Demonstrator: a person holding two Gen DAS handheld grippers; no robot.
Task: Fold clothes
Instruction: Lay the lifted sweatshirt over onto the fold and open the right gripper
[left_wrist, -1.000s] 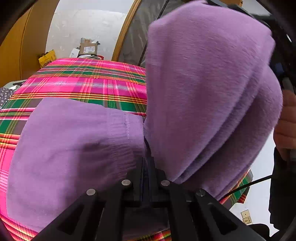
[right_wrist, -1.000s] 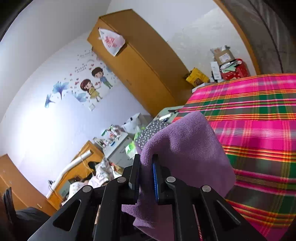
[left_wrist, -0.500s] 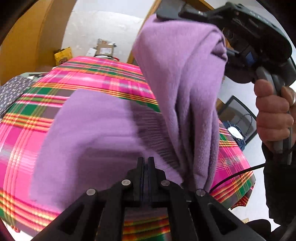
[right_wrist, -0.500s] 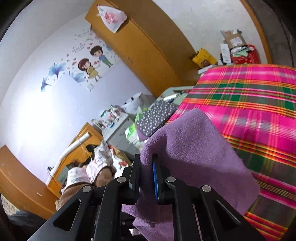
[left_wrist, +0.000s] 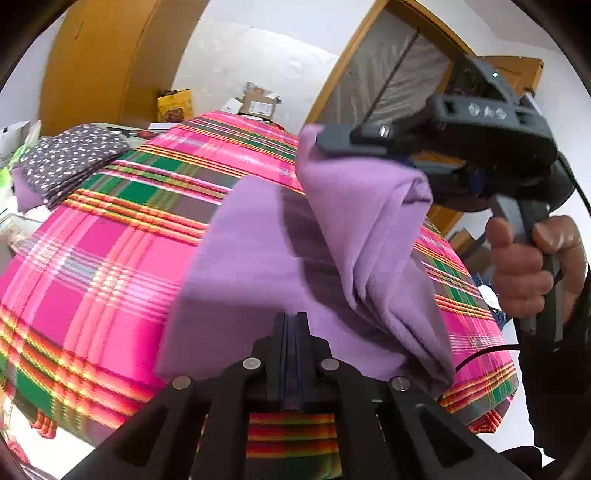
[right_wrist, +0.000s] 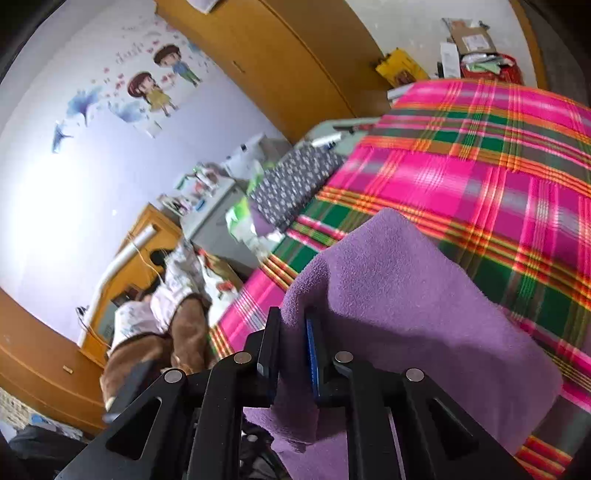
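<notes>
A purple fleece garment (left_wrist: 251, 258) lies partly flat on the pink plaid table cover (left_wrist: 92, 258). My left gripper (left_wrist: 290, 317) is shut at the garment's near edge, and the cloth appears pinched between its fingers. To the right, my right gripper (left_wrist: 319, 136) holds another part of the garment raised, and this part hangs down in folds. In the right wrist view the garment (right_wrist: 406, 295) bunches between the jaws of the right gripper (right_wrist: 291, 332), which are opening while the cloth still hangs from them. A person's hand (left_wrist: 524, 266) grips the right handle.
A folded grey dotted cloth (left_wrist: 70, 158) lies off the table's far left corner. Boxes (left_wrist: 258, 103) and a wooden wardrobe (left_wrist: 110, 62) stand behind the table. Cluttered furniture (right_wrist: 207, 195) lines the wall to the left. The plaid cover (right_wrist: 480, 184) is bare beyond the garment.
The raised part of the garment has moved right and lower with the right gripper. More of the garment now lies flat on the cover. The gap between the right jaws looks slightly wider.
</notes>
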